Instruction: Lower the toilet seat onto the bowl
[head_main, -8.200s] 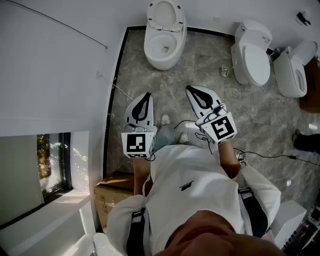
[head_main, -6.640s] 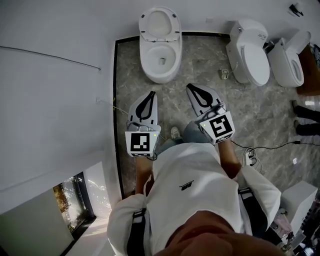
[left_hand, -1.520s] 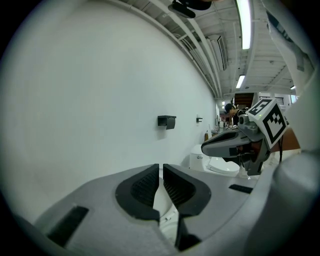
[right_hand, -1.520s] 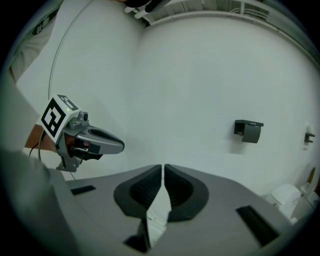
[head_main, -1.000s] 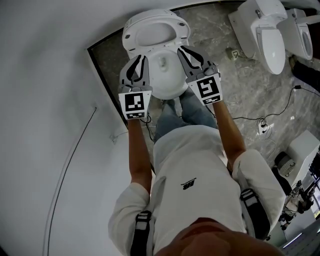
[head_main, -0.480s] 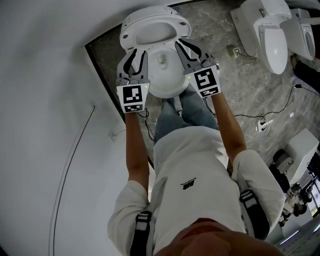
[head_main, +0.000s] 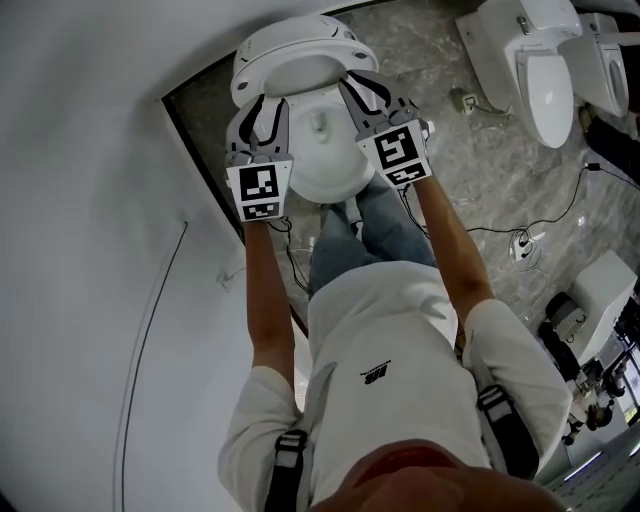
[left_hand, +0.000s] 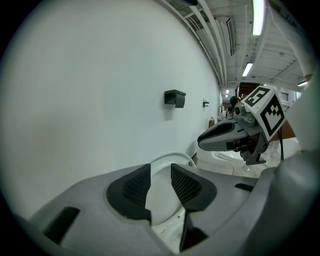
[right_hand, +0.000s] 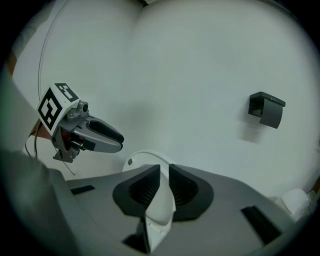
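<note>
Right gripper (right_hand: 165, 172) jaws nearly closed, clamping toilet seat (right_hand: 159, 207) rim, 4 o'clock edge. Left gripper (left_hand: 160, 172) jaws just been opening, moderately apart; seat rim in gap, 8 o'clock edge, unpressed.

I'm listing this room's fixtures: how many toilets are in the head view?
3. One toilet, open, top middle; a second toilet, closed, upper right; a third toilet beside it, cut by the right edge. More may lie out of frame.

I can read no words or numbers; the print (head_main: 375, 372) on the shirt (head_main: 400, 320) is too small.
</note>
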